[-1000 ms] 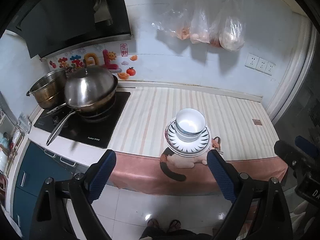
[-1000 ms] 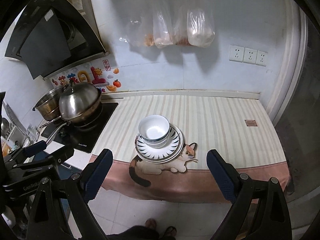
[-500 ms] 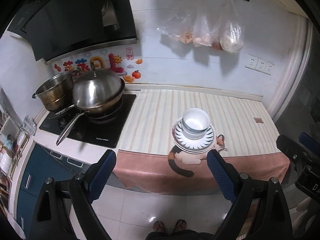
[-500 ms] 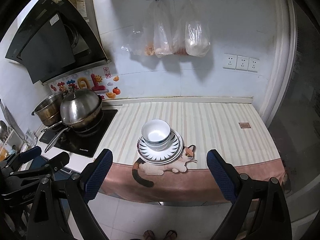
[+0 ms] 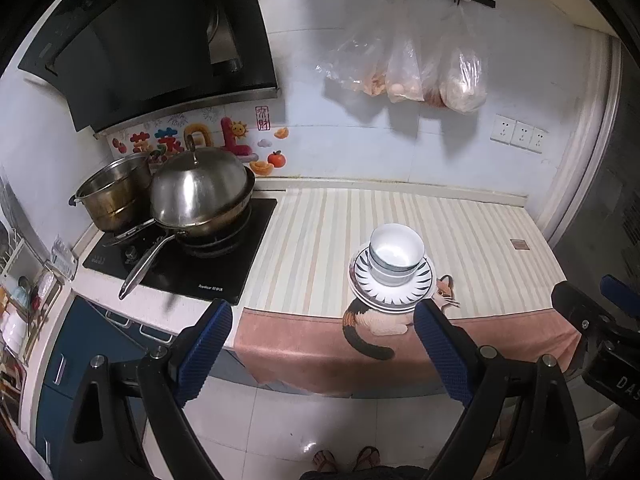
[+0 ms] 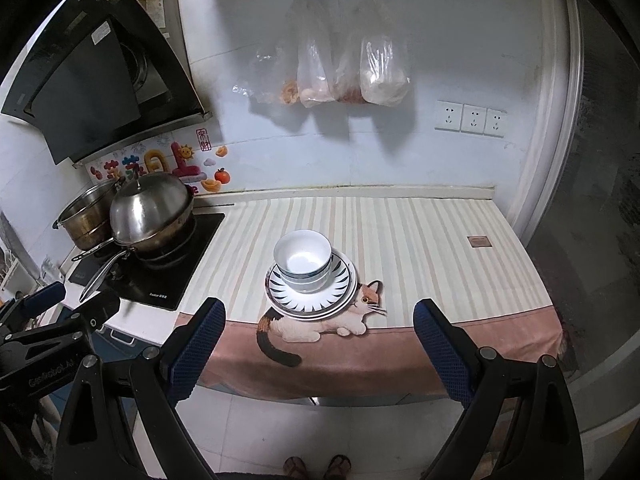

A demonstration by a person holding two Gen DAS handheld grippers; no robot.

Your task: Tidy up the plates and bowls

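White bowls (image 6: 305, 261) nested, empty, on stacked plates (image 6: 312, 296) | left gripper (image 5: 322, 350), right gripper (image 6: 318, 350) fingers spread, holding nothing

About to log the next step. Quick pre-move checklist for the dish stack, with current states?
1. Left claw open and empty: ok.
2. Right claw open and empty: ok.
3. Bowls nested and sitting level on the plates: ok.
4. Stack well in from the counter's front edge: not ok, it sits near the edge, over the cat print.
5. Claws close enough to grasp: not ok, both are out over the floor.
6. Exact bowl and plate count: cannot tell.
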